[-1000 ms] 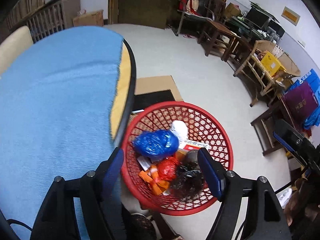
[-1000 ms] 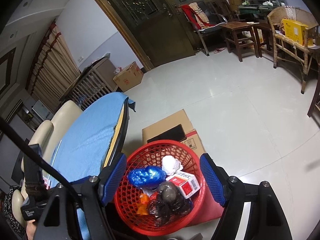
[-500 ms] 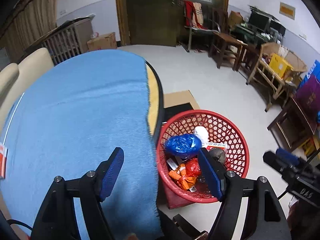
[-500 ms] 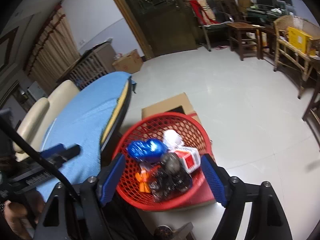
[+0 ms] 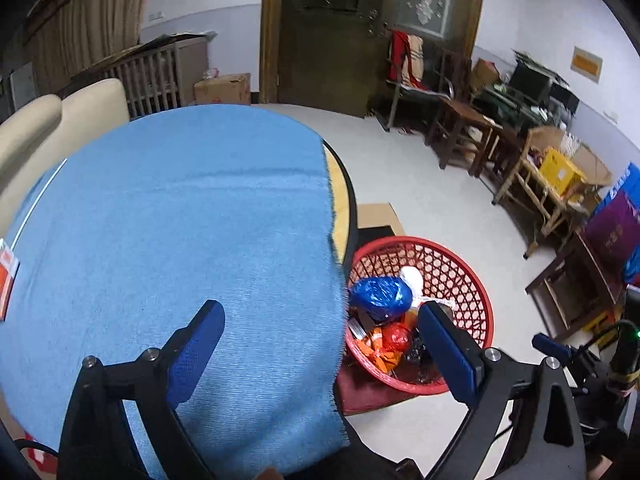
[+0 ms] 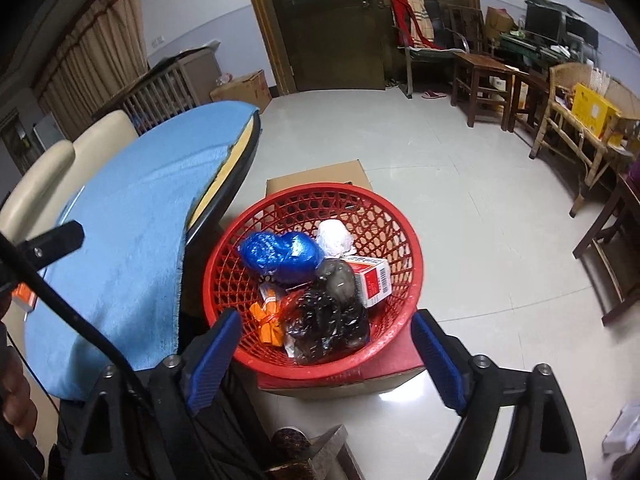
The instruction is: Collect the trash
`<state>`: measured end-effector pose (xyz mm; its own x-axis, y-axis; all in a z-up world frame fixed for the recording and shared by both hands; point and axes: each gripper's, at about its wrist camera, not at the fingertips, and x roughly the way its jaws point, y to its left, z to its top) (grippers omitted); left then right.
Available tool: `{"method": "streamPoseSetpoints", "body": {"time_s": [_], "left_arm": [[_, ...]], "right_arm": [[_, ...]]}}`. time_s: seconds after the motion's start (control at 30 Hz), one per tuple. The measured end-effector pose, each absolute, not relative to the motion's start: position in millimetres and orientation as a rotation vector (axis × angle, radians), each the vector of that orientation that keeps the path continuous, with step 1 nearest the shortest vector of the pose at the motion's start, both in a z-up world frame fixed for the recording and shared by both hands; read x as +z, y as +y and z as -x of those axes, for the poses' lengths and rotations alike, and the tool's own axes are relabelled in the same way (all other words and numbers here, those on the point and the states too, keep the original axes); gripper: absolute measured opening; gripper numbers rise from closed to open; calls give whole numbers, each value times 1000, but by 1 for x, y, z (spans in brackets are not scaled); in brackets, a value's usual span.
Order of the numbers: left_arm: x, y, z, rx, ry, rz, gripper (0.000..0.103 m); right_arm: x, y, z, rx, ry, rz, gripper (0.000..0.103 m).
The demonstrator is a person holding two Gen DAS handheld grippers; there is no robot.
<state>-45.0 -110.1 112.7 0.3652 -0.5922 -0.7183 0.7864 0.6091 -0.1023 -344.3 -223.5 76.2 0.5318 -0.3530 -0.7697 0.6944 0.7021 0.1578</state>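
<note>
Red basket [image 6: 404, 236] of bagged trash [image 6: 280, 256] sits on a cardboard box [image 6: 320, 178] on the floor beside the blue-covered surface [image 5: 180, 220]. Left tool [image 5: 320, 332] and right tool [image 6: 326, 344] both empty, jaws opening wide.

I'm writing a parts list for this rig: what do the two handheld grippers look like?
Both match. The left gripper and right gripper have black angular frames with silver screws. Each finger carries a flat, textured blue pad. A black cable crosses the right wrist view.
</note>
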Motion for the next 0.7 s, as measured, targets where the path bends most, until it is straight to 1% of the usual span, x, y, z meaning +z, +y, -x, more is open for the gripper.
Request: {"method": "streamPoseSetpoints", "body": {"time_s": [0.03,0.07,0.37,0.4,0.47,0.7], "left_arm": [[112,-109,43,-898,798,-273,97],[111,-107,41,-893,801,-269,97],[106,-101,40,-896,794,-251,97],[107,-99,39,-899,794,-242,97],[110,-94,39,-896,784,-231,97],[113,-86,37,-884,760,-219,97]], "right_arm": [[77,-222,343,-652,787,-482,96],[77,-221,342,-653,791,-477,97],[75,-210,334,-673,827,-444,97],[76,-208,333,-674,827,-439,98],[78,-205,331,-678,830,-423,102],[85,-201,330,-696,824,-398,103]]}}
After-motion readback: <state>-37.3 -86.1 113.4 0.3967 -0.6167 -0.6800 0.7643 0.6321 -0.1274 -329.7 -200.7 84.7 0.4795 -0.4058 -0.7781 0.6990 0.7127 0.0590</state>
